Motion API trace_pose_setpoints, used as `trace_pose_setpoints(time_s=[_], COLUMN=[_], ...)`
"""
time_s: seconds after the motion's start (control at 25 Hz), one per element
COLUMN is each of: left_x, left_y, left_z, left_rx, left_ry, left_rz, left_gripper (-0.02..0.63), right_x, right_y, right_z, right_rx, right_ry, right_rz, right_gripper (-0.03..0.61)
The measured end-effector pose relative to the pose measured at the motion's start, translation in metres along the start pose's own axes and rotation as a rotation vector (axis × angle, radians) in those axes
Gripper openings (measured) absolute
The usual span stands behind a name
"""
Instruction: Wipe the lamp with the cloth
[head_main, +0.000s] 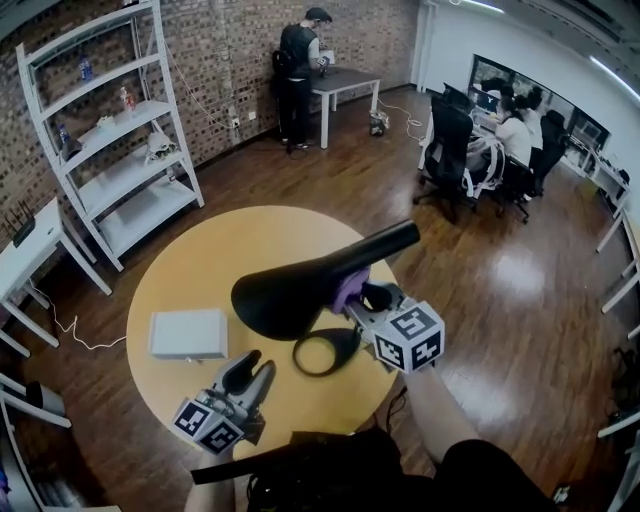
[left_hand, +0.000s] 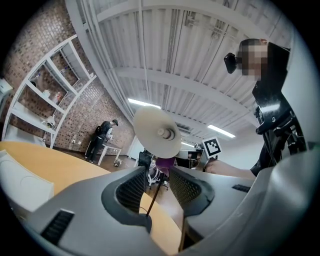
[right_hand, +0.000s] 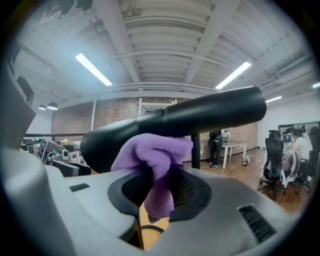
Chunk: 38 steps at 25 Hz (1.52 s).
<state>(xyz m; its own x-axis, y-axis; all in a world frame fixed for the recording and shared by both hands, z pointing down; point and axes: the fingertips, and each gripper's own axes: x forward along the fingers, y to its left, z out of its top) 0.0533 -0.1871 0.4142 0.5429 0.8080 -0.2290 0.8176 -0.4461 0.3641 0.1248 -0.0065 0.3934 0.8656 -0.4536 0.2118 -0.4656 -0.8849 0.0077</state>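
A black lamp (head_main: 290, 295) stands on the round yellow table (head_main: 190, 270), with a wide head, a long arm (head_main: 395, 242) and a ring base (head_main: 325, 352). My right gripper (head_main: 362, 298) is shut on a purple cloth (head_main: 349, 288) and holds it against the lamp where the head meets the arm. In the right gripper view the cloth (right_hand: 155, 160) bunches between the jaws under the black lamp (right_hand: 190, 117). My left gripper (head_main: 250, 372) sits low at the front left, its jaws slightly apart with nothing in them. Its own view looks up at the head's pale underside (left_hand: 156, 132) and thin stem (left_hand: 157, 186).
A white box (head_main: 188, 333) lies on the table's left side. A white shelf unit (head_main: 110, 150) stands at the back left, and a white side table (head_main: 25, 250) at the far left. A person (head_main: 297, 80) stands at a far desk. Others sit on office chairs (head_main: 450, 150) at the right.
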Motion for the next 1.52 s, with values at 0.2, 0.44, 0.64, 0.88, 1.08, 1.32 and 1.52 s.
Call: trace_pose_setpoints(time_s=[0.2, 0.44, 0.64, 0.88, 1.08, 1.32, 1.52], left_x=[-0.008, -0.011, -0.009, -0.006, -0.004, -0.005, 0.005], left_y=[0.005, 0.003, 0.002, 0.007, 0.006, 0.008, 0.012], left_z=[-0.004, -0.01, -0.008, -0.015, -0.009, -0.022, -0.031], left_rx=[0.025, 0.007, -0.014, -0.006, -0.03, -0.037, -0.047], left_ry=[0.018, 0.029, 0.011, 0.051, 0.036, 0.087, 0.098], left_rz=[0.02, 0.028, 0.024, 0.018, 0.007, 0.01, 0.0], left_gripper=[0.13, 0.131, 0.131, 0.132, 0.131, 0.13, 0.13], right_x=[-0.013, -0.042, -0.056, -0.036, -0.023, -0.016, -0.003], right_y=[-0.007, -0.022, -0.033, -0.032, -0.039, -0.043, -0.047], right_z=[0.004, -0.005, -0.013, 0.001, 0.001, -0.047, -0.099], right_rx=[0.061, 0.038, -0.001, -0.009, -0.015, -0.027, 0.022], right_ry=[-0.078, -0.093, -0.128, -0.151, -0.15, -0.081, 0.012], right_rz=[-0.036, -0.151, -0.297, -0.362, -0.429, -0.464, -0.439], right_gripper=[0.092, 0.092, 0.092, 0.095, 0.112, 0.114, 0.114])
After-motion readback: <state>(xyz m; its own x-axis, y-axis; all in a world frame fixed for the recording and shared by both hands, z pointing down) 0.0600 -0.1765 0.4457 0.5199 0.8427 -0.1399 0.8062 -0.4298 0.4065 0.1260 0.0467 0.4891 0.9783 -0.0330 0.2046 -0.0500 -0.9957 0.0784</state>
